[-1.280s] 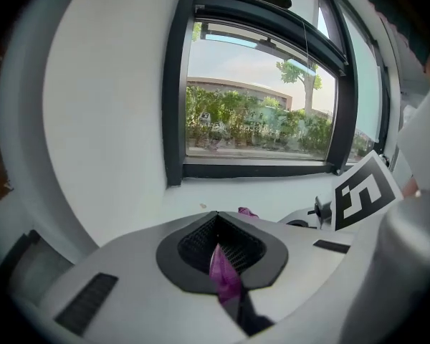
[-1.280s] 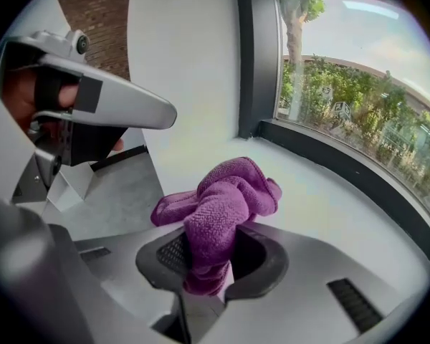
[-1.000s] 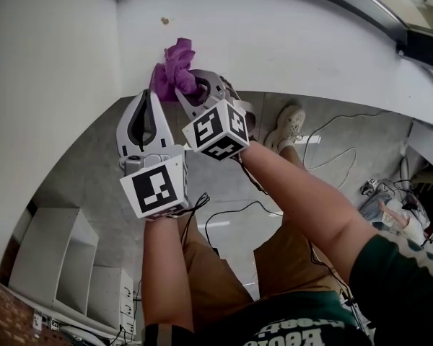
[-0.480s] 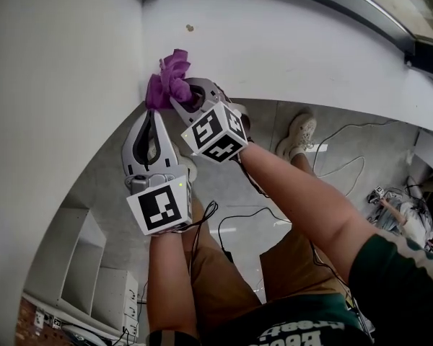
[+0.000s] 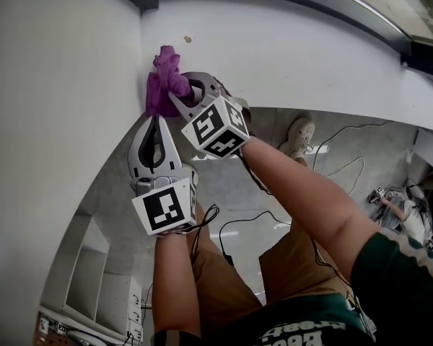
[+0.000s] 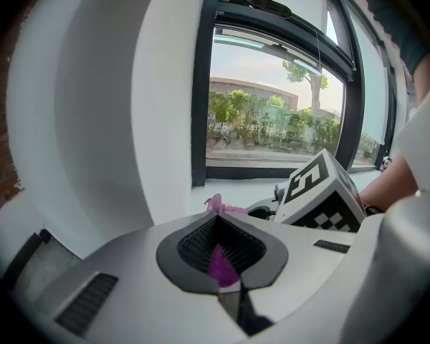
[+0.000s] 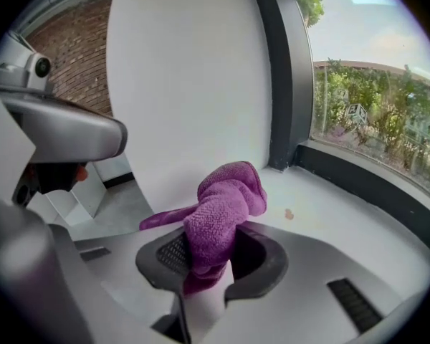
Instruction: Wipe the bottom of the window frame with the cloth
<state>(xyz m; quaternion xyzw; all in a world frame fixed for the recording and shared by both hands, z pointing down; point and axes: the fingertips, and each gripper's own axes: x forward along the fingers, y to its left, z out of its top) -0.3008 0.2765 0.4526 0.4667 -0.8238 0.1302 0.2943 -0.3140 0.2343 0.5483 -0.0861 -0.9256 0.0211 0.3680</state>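
1. Purple cloth (image 5: 162, 85) lies bunched on the white sill (image 5: 296, 56), in the corner against the side wall (image 5: 58, 85), near the dark window frame (image 7: 373, 185).
2. Right gripper (image 5: 182, 92) is clamped on the cloth, with a wad sticking out past the jaws.
3. Left gripper (image 5: 155, 120) is just beside it, jaws closed, with a scrap of cloth between the pads.
4. Brown speck (image 5: 187, 40) sits on the sill past the cloth.

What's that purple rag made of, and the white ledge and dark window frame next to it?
The purple cloth looks like microfibre or terry: a fuzzy, matte pile that bunches softly. The white ledge is smooth and matte, perhaps painted plaster or stone; I can't tell which. The dark window frame looks like coated metal, with straight, slim, slightly shiny profiles, though plastic is possible.
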